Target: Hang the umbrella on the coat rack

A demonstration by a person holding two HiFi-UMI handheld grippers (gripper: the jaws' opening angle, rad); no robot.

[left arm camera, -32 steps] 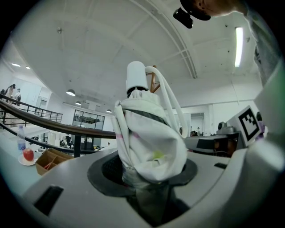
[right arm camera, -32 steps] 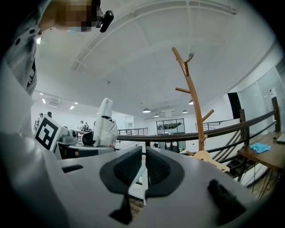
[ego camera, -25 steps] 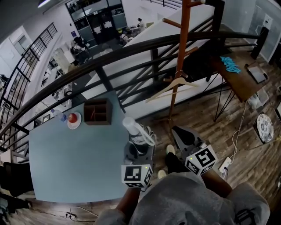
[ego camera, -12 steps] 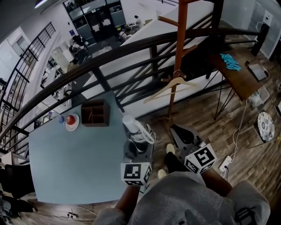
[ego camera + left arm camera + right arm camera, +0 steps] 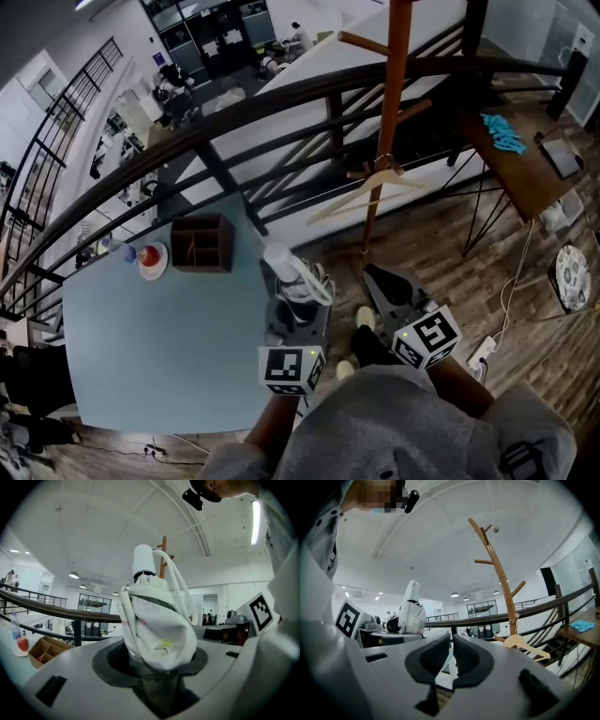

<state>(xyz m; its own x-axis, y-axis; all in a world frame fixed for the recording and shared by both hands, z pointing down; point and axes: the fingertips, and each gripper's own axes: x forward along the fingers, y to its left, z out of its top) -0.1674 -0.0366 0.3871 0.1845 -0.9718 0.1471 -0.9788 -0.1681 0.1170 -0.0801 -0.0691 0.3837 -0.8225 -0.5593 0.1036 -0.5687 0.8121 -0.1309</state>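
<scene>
A folded white umbrella (image 5: 285,266) with a white handle and loop strap stands upright in my left gripper (image 5: 298,306), whose jaws are shut on its lower end. In the left gripper view the umbrella (image 5: 157,620) fills the middle, above the left gripper (image 5: 157,667). The wooden coat rack (image 5: 388,112) rises ahead and to the right, behind a dark railing; its top pokes out behind the umbrella (image 5: 163,555). My right gripper (image 5: 382,281) is empty, with its jaws shut. The right gripper (image 5: 451,654) looks towards the coat rack (image 5: 500,581), with the umbrella (image 5: 411,609) at its left.
A wooden hanger (image 5: 370,187) hangs low on the rack. The dark railing (image 5: 281,103) crosses in front. A blue-grey table (image 5: 159,347) at left bears a wooden box (image 5: 200,244) and a plate (image 5: 148,258). At right stands a wooden side table (image 5: 525,169); a power strip lies on the floor.
Both grippers have edged a little forward towards the railing and rack, and the view shifted slightly. The umbrella stays held in the left gripper; the right jaws stay together.
</scene>
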